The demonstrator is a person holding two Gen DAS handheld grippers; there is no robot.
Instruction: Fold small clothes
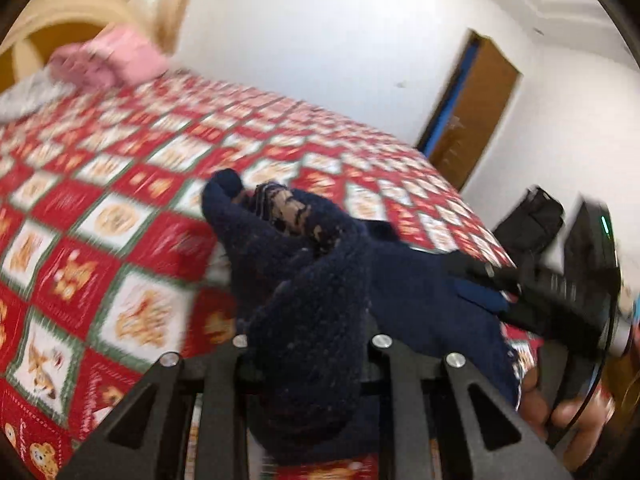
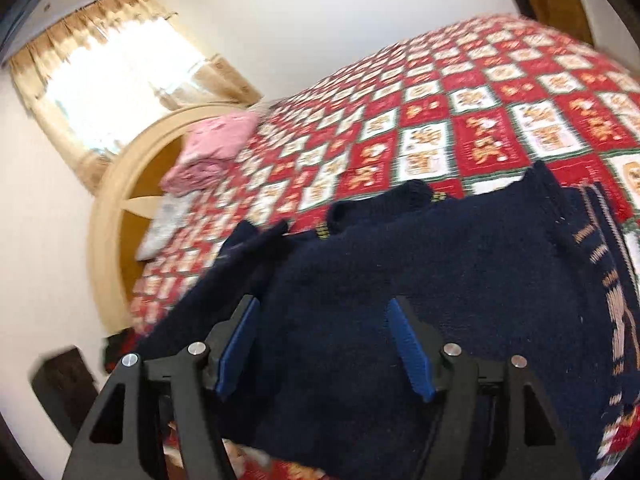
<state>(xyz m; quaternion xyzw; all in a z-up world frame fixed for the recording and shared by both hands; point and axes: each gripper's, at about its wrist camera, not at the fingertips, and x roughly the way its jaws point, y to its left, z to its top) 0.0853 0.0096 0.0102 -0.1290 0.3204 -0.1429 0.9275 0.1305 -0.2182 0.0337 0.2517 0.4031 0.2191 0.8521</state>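
Note:
A small navy knitted sweater (image 2: 400, 288) with a tan pattern at one side lies on the bed with the red and white checked quilt (image 2: 460, 120). In the left wrist view the sweater (image 1: 316, 280) is bunched up between the fingers of my left gripper (image 1: 308, 344), which is shut on it and lifts a fold. My right gripper (image 2: 328, 320) is open, its blue pads (image 2: 408, 344) spread wide just above the flat sweater cloth. The right gripper also shows in the left wrist view (image 1: 520, 292), at the sweater's far edge.
A pink folded garment (image 2: 216, 148) and a grey one (image 2: 168, 224) lie near the wooden headboard (image 2: 108, 208). A curtained window (image 2: 108, 68) is behind. A wooden door (image 1: 472, 112) and black bags (image 1: 532, 220) stand beyond the bed's edge.

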